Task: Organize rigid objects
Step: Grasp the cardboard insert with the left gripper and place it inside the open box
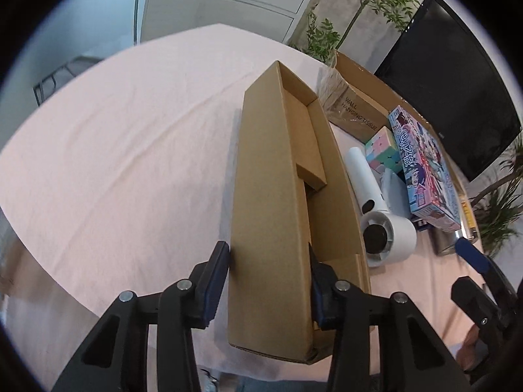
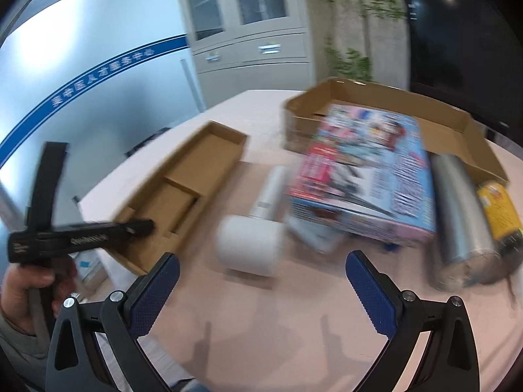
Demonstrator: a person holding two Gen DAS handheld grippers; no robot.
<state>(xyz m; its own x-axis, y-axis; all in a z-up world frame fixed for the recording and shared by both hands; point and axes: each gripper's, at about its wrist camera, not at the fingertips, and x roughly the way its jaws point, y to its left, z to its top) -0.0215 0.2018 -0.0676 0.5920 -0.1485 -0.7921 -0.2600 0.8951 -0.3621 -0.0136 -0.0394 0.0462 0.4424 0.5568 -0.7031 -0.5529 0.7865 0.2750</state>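
The left gripper (image 1: 269, 258) straddles the near end of the long cardboard tray (image 1: 278, 196): one blue-padded finger sits just outside the tray's outer wall and the other reaches inside, against the folded inner wall, so the jaws are set partly apart around that wall; whether they press it firmly cannot be told. The tray runs straight ahead of these jaws over the pink tablecloth (image 1: 130, 150). Beyond the inner finger's side lie a white handheld fan (image 1: 376, 209), a pastel puzzle cube (image 1: 382, 155) and a colourful printed box (image 1: 421, 170), with a larger open carton (image 1: 362, 85) farther off. The right gripper (image 2: 263, 276) hangs above the cloth with its jaws spread wide and nothing between them. Directly ahead of its gap lies the white fan, and past that the printed box, blurred. A silver cylinder (image 2: 461, 219) and a yellow can (image 2: 497, 209) lie beyond the outer finger, side by side.
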